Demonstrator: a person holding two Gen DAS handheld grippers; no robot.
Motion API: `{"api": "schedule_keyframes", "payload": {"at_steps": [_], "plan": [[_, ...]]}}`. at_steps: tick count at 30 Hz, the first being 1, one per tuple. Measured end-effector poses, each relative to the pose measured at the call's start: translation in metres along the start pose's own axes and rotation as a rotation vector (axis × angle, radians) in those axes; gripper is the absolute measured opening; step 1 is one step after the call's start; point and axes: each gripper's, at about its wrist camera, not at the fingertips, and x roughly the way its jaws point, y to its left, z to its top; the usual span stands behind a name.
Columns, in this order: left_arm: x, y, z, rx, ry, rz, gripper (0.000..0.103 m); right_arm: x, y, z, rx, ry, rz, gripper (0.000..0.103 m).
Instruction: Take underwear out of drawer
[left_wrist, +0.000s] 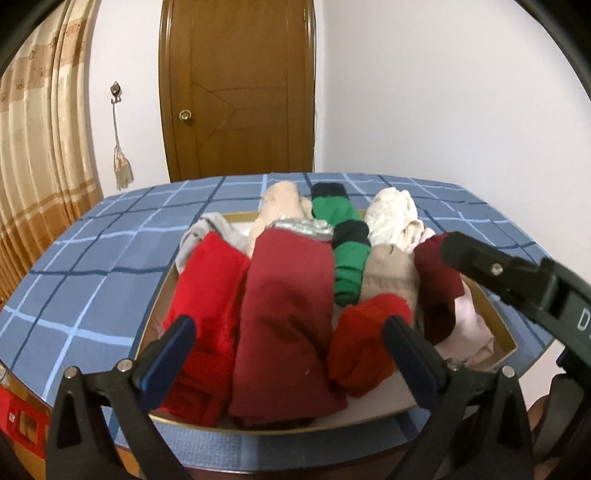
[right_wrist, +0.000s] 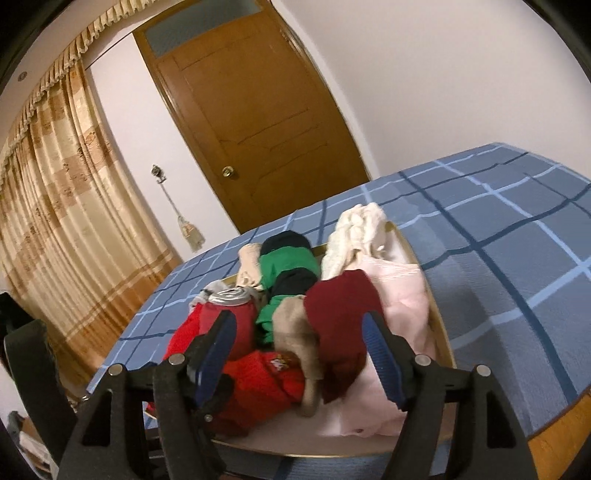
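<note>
Over the drawer (left_wrist: 511, 341) both tongs (left_wrist: 291, 347) (right_wrist: 299, 350) gape; only right view shows pink garment (right_wrist: 397, 306).

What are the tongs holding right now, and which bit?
Nothing. The left tongs and the right tongs are both open above the clothes in the drawer, with no cloth pinched between their fingers.

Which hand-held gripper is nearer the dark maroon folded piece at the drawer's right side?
Right. The right hand-held gripper is open, fingers straddling the dark maroon piece. The left hand-held gripper is open over the red pile, further left.
</note>
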Motion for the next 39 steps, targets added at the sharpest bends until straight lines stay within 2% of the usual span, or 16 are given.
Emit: {"api": "schedule_keyframes", "payload": {"at_steps": [3,11,28,39], "plan": [[0.0,0.003,-0.003,0.001,0.009,-0.003,0.102,-0.005,0.0,-0.006,-0.016,0.008,-0.048,0.073],[-0.012,0.003,-0.013,0.013,0.004,0.001,0.102,-0.017,-0.009,-0.02,0.002,0.036,-0.053,0.073],[-0.048,0.015,-0.038,-0.017,-0.016,-0.011,0.102,-0.061,0.014,-0.042,-0.093,-0.031,-0.046,0.073],[-0.066,0.012,-0.046,-0.004,-0.045,-0.008,0.102,-0.082,0.013,-0.051,-0.086,-0.058,-0.042,0.073]]}}
